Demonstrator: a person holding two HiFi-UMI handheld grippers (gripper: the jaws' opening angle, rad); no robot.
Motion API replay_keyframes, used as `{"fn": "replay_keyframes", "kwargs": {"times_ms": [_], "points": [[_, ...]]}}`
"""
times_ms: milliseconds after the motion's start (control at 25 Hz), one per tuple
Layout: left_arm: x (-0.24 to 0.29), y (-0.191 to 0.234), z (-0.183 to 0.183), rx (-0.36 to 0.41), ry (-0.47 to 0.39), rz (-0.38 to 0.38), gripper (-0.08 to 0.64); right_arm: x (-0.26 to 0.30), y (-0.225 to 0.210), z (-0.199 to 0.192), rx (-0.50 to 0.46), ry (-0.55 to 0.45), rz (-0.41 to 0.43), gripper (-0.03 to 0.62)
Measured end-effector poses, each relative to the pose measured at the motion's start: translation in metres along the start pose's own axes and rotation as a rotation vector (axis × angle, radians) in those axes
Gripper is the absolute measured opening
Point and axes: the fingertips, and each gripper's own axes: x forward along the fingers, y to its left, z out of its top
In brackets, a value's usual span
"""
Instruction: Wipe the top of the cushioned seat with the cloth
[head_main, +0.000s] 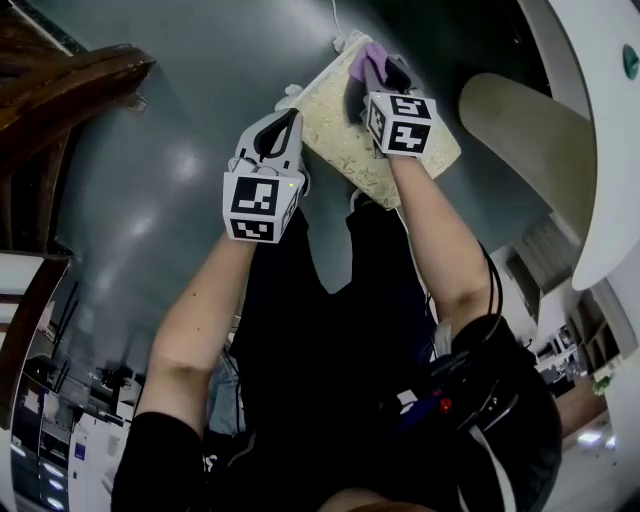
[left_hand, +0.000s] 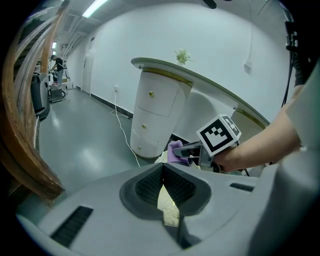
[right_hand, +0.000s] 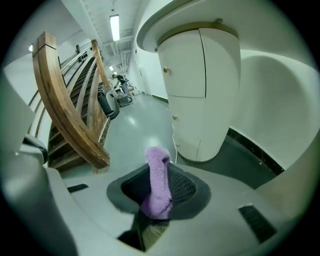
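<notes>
The cushioned seat (head_main: 340, 135) is cream with a patterned top and stands on the grey floor ahead of me. My right gripper (head_main: 368, 62) is over its far end, shut on a purple cloth (head_main: 360, 58) that sticks out past the jaws. In the right gripper view the cloth (right_hand: 157, 190) is pinched upright between the pads of that gripper (right_hand: 159, 170). My left gripper (head_main: 293, 113) is at the seat's left edge. Its jaws (left_hand: 161, 172) are closed, with a wedge of the cream seat (left_hand: 169, 205) between the pads. The left gripper view also shows the cloth (left_hand: 175, 150).
A white curved counter with a rounded drawer cabinet (left_hand: 152, 115) stands just beyond the seat, also at the right in the head view (head_main: 600, 150). A wooden staircase (right_hand: 65, 115) rises on the left. A white cable (left_hand: 122, 127) trails on the floor. A person (left_hand: 57, 65) stands far down the corridor.
</notes>
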Motion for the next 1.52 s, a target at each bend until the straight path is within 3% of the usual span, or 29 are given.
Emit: {"fn": "replay_keyframes", "kwargs": {"times_ms": [360, 560, 760, 960, 1200, 1520], "points": [[-0.032, -0.011, -0.007, -0.017, 0.003, 0.01, 0.003, -0.014, 0.063, -0.035, -0.016, 0.087, 0.083, 0.094], [-0.06, -0.009, -0.016, -0.039, 0.004, 0.048, 0.003, -0.024, 0.105, -0.059, -0.114, 0.132, 0.147, 0.094], [-0.079, -0.002, -0.032, -0.07, 0.009, 0.085, 0.003, -0.026, 0.14, -0.076, -0.131, 0.178, 0.214, 0.095], [-0.086, -0.002, -0.036, -0.069, 0.009, 0.108, 0.003, -0.044, 0.17, -0.085, -0.212, 0.24, 0.319, 0.101], [-0.084, -0.016, -0.01, -0.087, -0.028, 0.114, 0.003, -0.092, 0.149, -0.055, -0.158, 0.169, 0.349, 0.101], [-0.045, -0.071, 0.036, -0.081, -0.066, 0.04, 0.003, -0.111, 0.044, 0.004, -0.135, 0.054, 0.221, 0.1]]}}
